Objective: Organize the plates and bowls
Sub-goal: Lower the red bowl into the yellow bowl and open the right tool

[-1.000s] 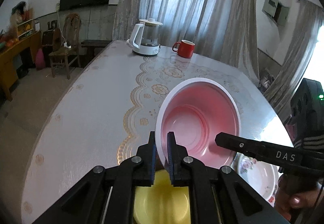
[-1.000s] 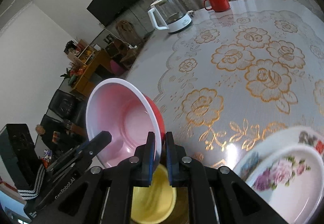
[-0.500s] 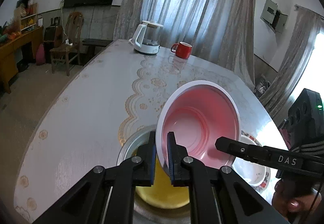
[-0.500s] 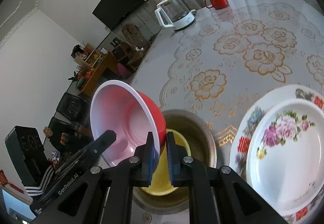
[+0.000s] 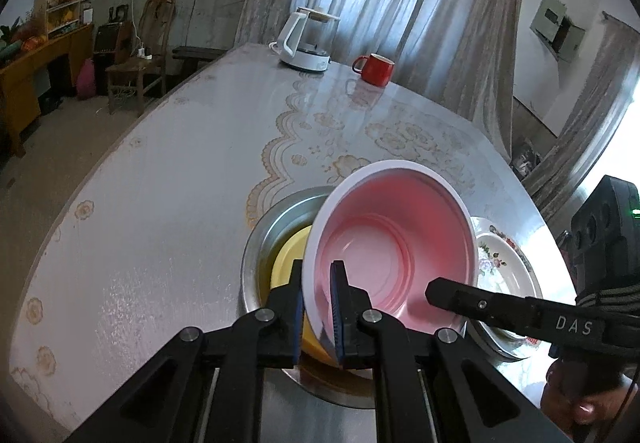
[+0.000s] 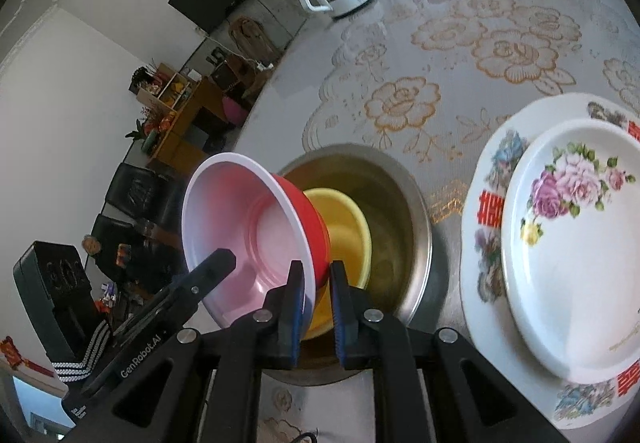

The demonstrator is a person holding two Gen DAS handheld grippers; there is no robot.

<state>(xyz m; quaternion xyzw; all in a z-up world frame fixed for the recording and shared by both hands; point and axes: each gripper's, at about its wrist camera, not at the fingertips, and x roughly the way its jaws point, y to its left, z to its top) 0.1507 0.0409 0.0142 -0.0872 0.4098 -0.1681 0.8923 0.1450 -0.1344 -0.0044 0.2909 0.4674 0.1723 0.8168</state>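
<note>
1. The left gripper [image 5: 317, 307] pinches the rim of the red bowl [image 5: 394, 253] (pink-white inside), low in the frame's centre.
2. The right gripper [image 6: 316, 297] pinches the same bowl's opposite rim, lower centre.
3. The bowl hangs tilted over the yellow bowl [image 6: 346, 225], which sits inside the steel bowl [image 6: 400, 191].
4. Stacked floral plates [image 6: 568, 239] fill the right side.

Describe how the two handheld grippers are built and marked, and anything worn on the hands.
Both are matte black. The left gripper and right gripper each have angular linkage arms with silver pivot screws and flat jaws lined with ribbed blue pads. White lettering runs along the outer arms: "DAS" on the right one, "GenRobot.AI" on the left. Each carries a boxy black body; the right's shows a green light. A black-and-white striped strap wraps the left one's handle. No sleeve shows.
</note>
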